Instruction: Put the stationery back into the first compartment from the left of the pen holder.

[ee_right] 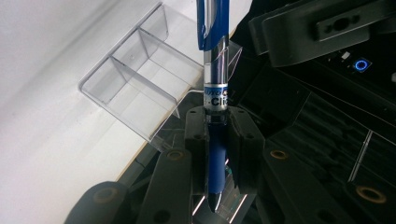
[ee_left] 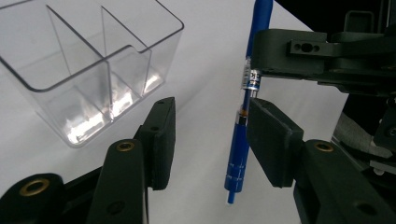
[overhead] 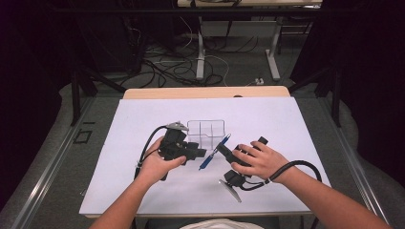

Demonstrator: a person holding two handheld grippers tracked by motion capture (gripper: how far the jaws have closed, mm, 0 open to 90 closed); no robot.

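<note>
A blue click pen (overhead: pixel 207 162) is held off the white table, my right gripper (overhead: pixel 223 152) shut around its barrel. In the right gripper view both jaws of the right gripper (ee_right: pixel 217 128) pinch the pen (ee_right: pixel 215 51) just below its printed silver band. My left gripper (overhead: pixel 200 153) faces it, open. In the left gripper view the pen (ee_left: pixel 239 140) hangs between the spread jaws of the left gripper (ee_left: pixel 212 116), close against the right-hand pad (ee_left: pixel 273 140). A clear plastic organiser (overhead: pixel 206 132) with several compartments stands just behind both grippers, empty (ee_left: pixel 88 65).
The white table sheet (overhead: pixel 143 191) spreads wide on all sides. Its wooden far edge (overhead: pixel 205 92) lies beyond the organiser (ee_right: pixel 135 88). Cables trail from both grippers toward the person's forearms. Table legs and floor cables lie beyond the table.
</note>
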